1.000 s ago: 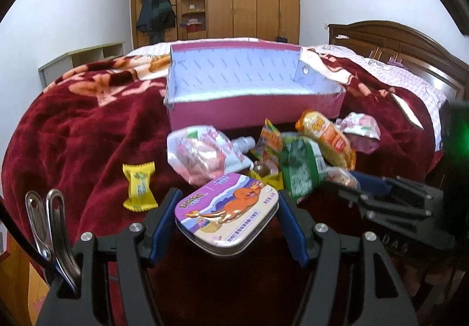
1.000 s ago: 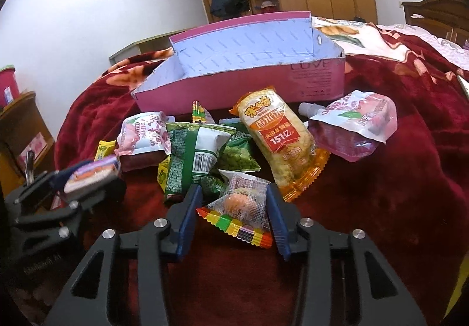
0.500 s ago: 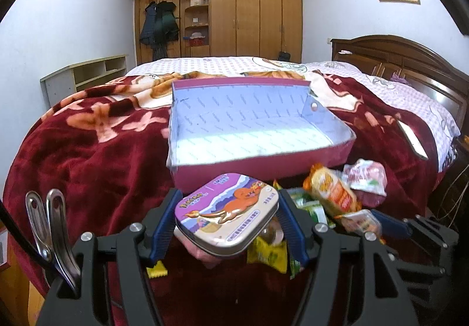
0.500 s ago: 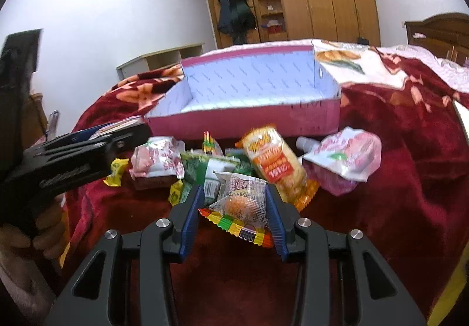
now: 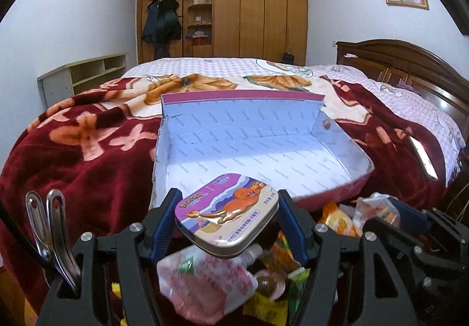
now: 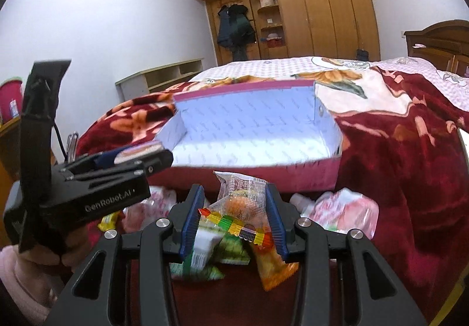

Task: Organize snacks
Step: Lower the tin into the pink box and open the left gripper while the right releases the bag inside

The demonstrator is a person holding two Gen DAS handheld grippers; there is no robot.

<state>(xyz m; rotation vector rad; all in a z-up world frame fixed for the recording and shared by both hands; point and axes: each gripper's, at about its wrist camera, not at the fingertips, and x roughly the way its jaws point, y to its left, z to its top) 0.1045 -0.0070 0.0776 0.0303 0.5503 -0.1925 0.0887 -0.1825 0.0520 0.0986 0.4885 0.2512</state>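
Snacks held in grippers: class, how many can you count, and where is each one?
2. A cartoon tin is clamped in the left gripper; a clear candy packet is clamped in the right gripper. Others lie loose below, partly hidden.

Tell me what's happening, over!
Left tongs gripping cartoon tin. Right tongs gripping clear candy packet. Pink box ahead, empty. Nothing blocking.

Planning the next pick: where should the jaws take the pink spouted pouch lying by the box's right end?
Grip the pink spouted pouch across its flat soft body, coming from above. It lies flat on the red blanket, and its white cap looks too small to pinch.
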